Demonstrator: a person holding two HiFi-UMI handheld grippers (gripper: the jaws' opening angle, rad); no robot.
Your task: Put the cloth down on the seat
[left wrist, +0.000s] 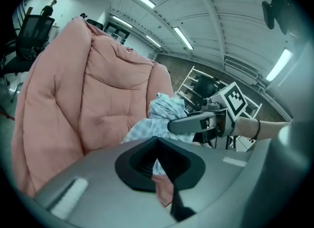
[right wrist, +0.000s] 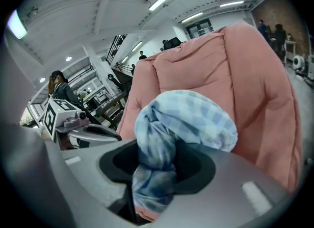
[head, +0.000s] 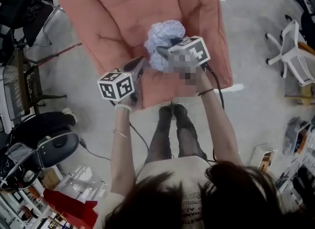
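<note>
A light blue checked cloth point(head: 162, 33) hangs bunched above the pink padded seat point(head: 118, 16). My right gripper point(head: 165, 53) is shut on it; in the right gripper view the cloth point(right wrist: 181, 119) fills the jaws of the right gripper point(right wrist: 157, 173) and bulges over them, with the pink seat point(right wrist: 255, 89) behind. My left gripper point(head: 140, 64) points at the cloth's lower left edge. In the left gripper view the jaws of the left gripper point(left wrist: 159, 173) stand a narrow slit apart with nothing pinched; the cloth point(left wrist: 164, 109) and the right gripper point(left wrist: 189, 124) are just beyond, against the seat point(left wrist: 98, 99).
The person's legs point(head: 174, 129) stand at the seat's front edge. A white office chair point(head: 295, 50) is at the right, a black chair point(head: 54, 147) and a red bag point(head: 69, 206) at the lower left. Cables trail over the grey floor point(head: 256, 26).
</note>
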